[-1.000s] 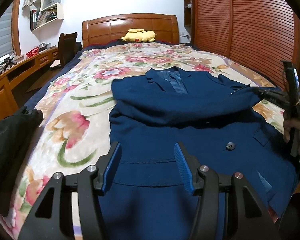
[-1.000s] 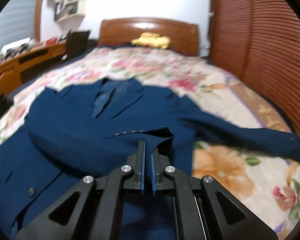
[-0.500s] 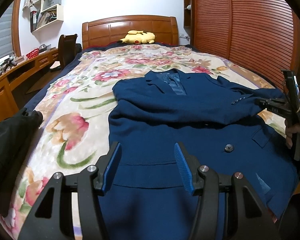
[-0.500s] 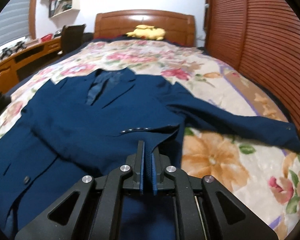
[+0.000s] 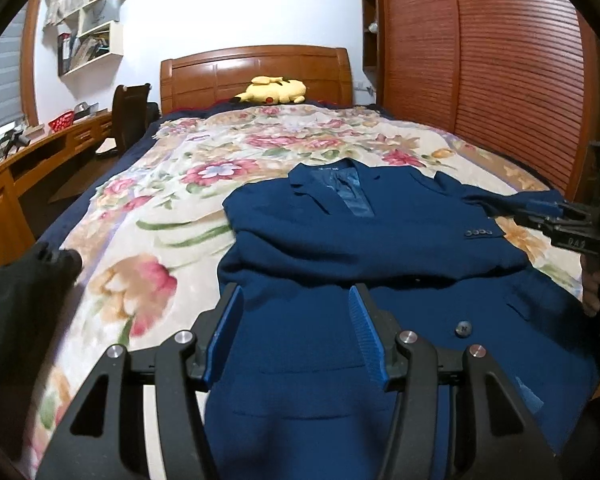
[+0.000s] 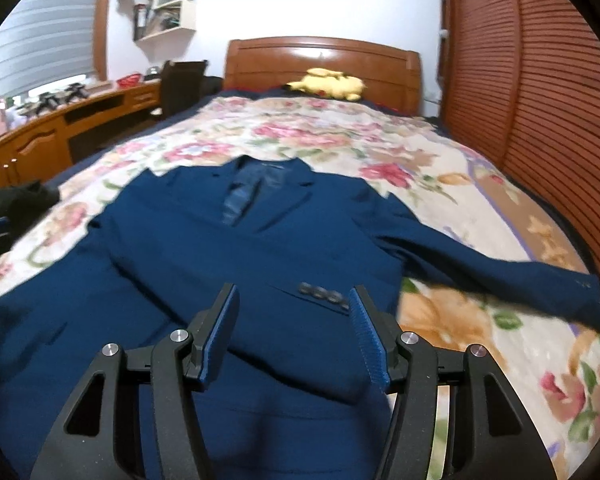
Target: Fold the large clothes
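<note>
A navy blue suit jacket (image 5: 380,264) lies face up on the floral bedspread (image 5: 148,248). One sleeve is folded across the chest, its cuff buttons (image 6: 324,295) near the right side. The other sleeve (image 6: 512,276) stretches out to the right on the bed. My left gripper (image 5: 296,328) is open and empty above the jacket's lower front. My right gripper (image 6: 294,328) is open and empty just above the folded sleeve's cuff; it also shows at the right edge of the left wrist view (image 5: 556,216).
A yellow plush toy (image 5: 274,90) lies by the wooden headboard (image 5: 256,68). A slatted wooden wardrobe (image 5: 500,80) lines the right side. A desk (image 6: 60,136) and a chair (image 5: 130,116) stand on the left. A dark garment (image 5: 16,312) lies at the bed's left edge.
My right gripper has let go of the sleeve cuff and opened; the sleeve now rests across the jacket's chest. My left gripper has stayed open over the hem.
</note>
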A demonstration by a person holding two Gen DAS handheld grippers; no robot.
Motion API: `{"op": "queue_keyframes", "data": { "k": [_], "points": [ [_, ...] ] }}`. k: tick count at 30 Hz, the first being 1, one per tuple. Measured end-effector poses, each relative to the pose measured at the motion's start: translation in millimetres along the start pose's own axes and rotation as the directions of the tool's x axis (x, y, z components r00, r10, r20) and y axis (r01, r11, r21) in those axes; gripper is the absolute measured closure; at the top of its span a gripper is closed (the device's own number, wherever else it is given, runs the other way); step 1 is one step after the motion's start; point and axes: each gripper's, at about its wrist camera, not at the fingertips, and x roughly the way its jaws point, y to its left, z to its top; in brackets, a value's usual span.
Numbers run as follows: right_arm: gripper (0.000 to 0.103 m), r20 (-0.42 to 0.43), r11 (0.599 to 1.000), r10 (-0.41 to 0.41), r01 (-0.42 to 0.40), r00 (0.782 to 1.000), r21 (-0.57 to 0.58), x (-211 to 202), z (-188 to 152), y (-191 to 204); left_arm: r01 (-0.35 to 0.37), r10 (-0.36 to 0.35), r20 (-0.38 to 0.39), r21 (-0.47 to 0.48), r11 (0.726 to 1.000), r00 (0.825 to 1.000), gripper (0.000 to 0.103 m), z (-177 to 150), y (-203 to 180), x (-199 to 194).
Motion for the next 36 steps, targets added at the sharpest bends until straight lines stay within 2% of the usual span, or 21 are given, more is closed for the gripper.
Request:
{"op": "queue_keyframes", "data": {
  "k": [4,8,14,20,25,28,32,33,35,36],
  "points": [
    [0.045,0.008,0.997,0.071,-0.071,0.997,-0.030,12,21,21,0.007,-0.007,-0.005,0.000,1.000,1.000,0.049,16,13,11],
    [0.045,-0.008,0.989,0.123,-0.123,0.992,-0.080,38,50,45,-0.015,0.015,-0.017,0.039,0.999,1.000,0.049,30,31,30],
    [0.045,-0.024,0.966,0.215,-0.216,0.976,-0.142,99,97,85,-0.005,0.007,-0.070,0.034,0.999,0.998,0.049,41,66,82],
    [0.045,-0.093,0.948,0.260,-0.272,0.961,-0.165,174,133,122,0.020,-0.020,-0.113,0.007,1.000,0.993,0.049,42,92,138],
    [0.045,-0.160,0.921,0.340,-0.362,0.927,-0.142,229,149,151,0.098,-0.101,-0.116,-0.030,0.995,0.988,0.050,35,96,157],
    [0.045,-0.210,0.906,0.370,-0.402,0.905,-0.135,256,153,170,0.139,-0.142,-0.133,-0.036,0.990,0.981,0.059,29,95,168],
    [0.046,-0.277,0.886,0.403,-0.448,0.872,-0.122,287,154,187,0.167,-0.172,-0.172,-0.044,0.985,0.970,0.065,23,95,177],
    [0.048,-0.297,0.884,0.404,-0.453,0.865,-0.116,295,153,190,0.178,-0.185,-0.174,-0.054,0.982,0.967,0.067,22,97,178],
    [0.061,-0.331,0.881,0.408,-0.463,0.851,-0.103,307,151,195,0.195,-0.204,-0.174,-0.069,0.978,0.963,0.074,22,98,178],
    [0.078,-0.342,0.877,0.411,-0.469,0.845,-0.107,312,149,198,0.206,-0.216,-0.176,-0.075,0.976,0.960,0.078,22,98,179]
  ]
}}
